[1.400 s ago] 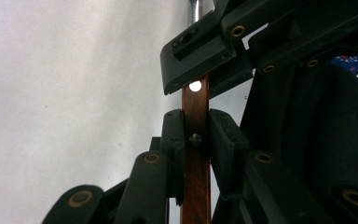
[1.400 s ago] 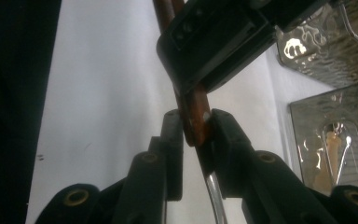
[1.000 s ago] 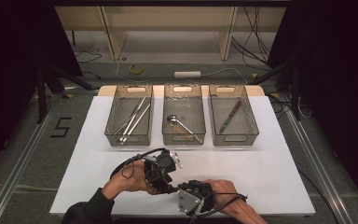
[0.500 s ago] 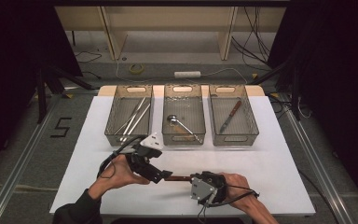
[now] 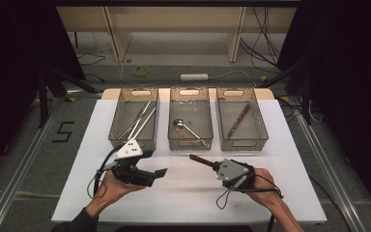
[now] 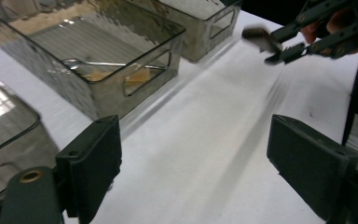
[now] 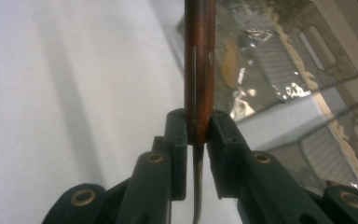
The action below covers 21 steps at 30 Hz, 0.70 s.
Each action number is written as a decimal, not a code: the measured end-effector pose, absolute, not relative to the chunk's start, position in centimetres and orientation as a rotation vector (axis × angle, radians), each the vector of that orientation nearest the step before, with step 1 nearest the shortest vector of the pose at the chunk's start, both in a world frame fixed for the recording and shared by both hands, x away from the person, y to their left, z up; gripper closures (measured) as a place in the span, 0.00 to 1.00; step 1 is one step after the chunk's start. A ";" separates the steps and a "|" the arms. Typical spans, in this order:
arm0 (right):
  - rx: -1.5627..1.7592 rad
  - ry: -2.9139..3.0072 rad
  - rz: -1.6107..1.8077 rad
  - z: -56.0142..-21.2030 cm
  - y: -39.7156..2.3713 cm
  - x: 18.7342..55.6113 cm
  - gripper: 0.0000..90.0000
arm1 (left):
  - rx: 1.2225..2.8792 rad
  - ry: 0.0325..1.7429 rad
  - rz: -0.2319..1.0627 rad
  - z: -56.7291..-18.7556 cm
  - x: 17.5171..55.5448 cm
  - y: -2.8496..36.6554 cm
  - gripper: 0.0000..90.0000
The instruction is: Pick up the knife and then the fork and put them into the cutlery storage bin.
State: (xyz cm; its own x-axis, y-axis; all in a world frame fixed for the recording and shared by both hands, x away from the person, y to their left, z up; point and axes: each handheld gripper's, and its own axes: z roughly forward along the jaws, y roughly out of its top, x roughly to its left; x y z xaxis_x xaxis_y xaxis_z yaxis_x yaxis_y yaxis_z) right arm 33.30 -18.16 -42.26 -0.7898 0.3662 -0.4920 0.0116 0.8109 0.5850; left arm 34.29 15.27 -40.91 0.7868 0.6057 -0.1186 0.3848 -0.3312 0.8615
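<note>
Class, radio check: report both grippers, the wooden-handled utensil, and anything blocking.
Left gripper open, jaws just opened, nothing between. Right gripper shut on wooden-handled utensil, held above white table. Nothing in the way toward the trays.

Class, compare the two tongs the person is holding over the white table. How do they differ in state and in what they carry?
The left tongs stand wide open with nothing between their jaws, which have just been opening; the right tongs are shut on a wooden-handled knife. In the high view the left tongs point right, across the table, while the right tongs aim the knife towards the trays. Both have black jaws.
</note>
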 end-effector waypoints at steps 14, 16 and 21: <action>0.549 2.336 0.854 -39.2 -21.9 37.4 0.88 | 1.850 0.799 0.332 -41.9 33.3 18.3 0.17; 0.577 2.329 0.851 -38.8 -22.2 38.2 0.88 | 1.852 0.806 0.338 -42.0 33.2 18.4 0.17; 0.636 2.326 0.861 -37.7 -22.8 39.9 0.88 | 1.854 0.811 0.344 -42.2 33.1 18.6 0.17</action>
